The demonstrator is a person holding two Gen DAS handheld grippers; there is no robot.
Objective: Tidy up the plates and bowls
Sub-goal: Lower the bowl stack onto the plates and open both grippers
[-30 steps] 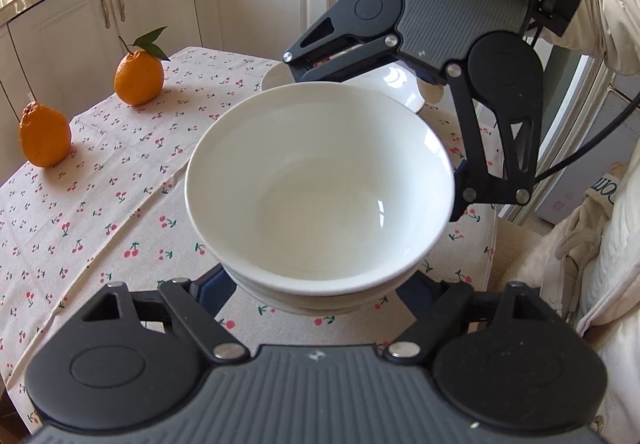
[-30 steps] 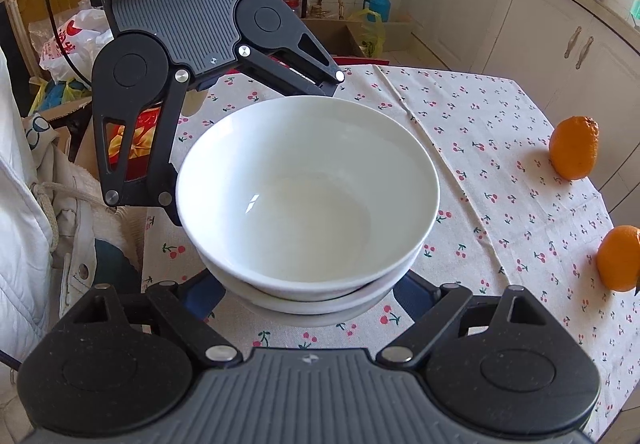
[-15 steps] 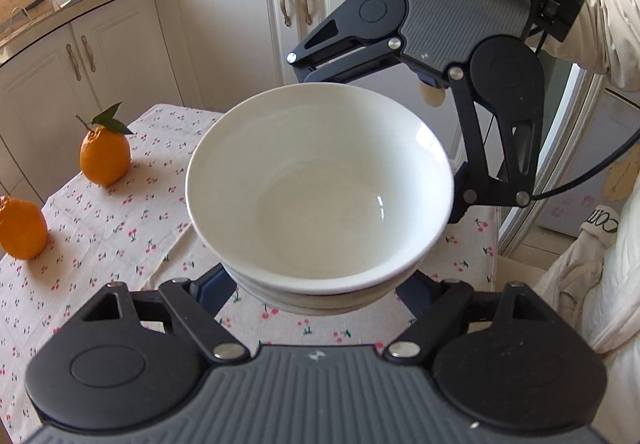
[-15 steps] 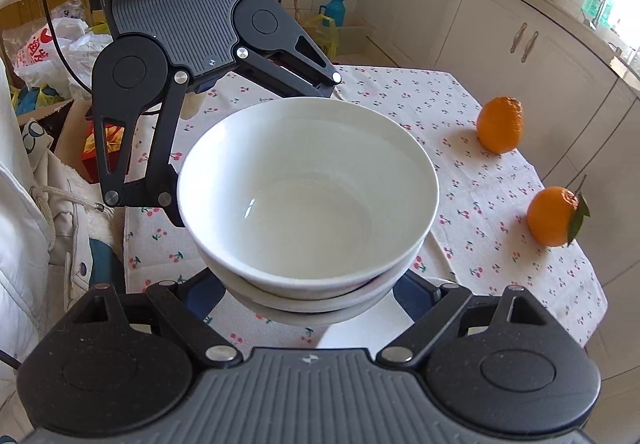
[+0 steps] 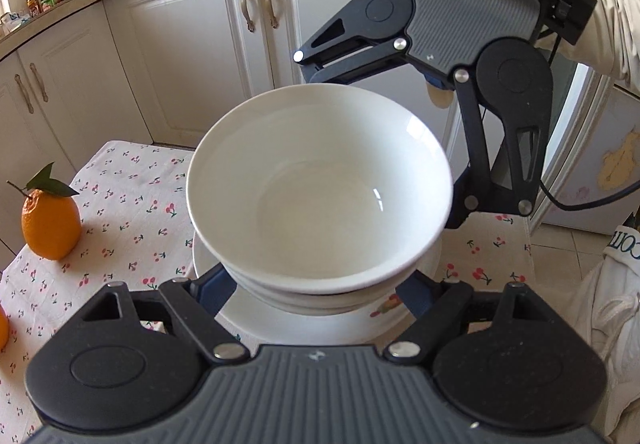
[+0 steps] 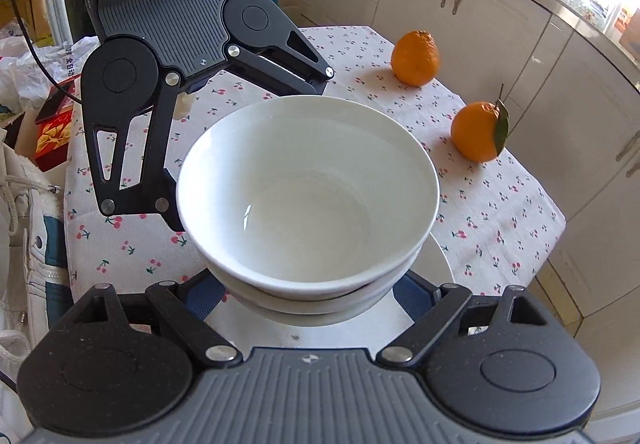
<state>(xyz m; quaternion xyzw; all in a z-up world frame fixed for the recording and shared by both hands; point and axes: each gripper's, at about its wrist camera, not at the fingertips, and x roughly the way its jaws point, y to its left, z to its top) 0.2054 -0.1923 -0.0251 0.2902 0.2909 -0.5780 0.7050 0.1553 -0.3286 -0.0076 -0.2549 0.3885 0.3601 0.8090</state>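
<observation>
From its left side, the left gripper [image 5: 318, 286] clasps the stacked bowls [image 5: 320, 192], its two fingers spread around the lower wall. The stack hangs between the two grippers, equally near each. The plate [image 5: 256, 320] lies directly beneath, just below the stack's foot, on the desk [image 5: 132, 204]; whether they touch cannot be told. From the right, the right gripper [image 6: 310, 290] grasps the opposite wall likewise. Judged so, the coming move is straight down.
</observation>
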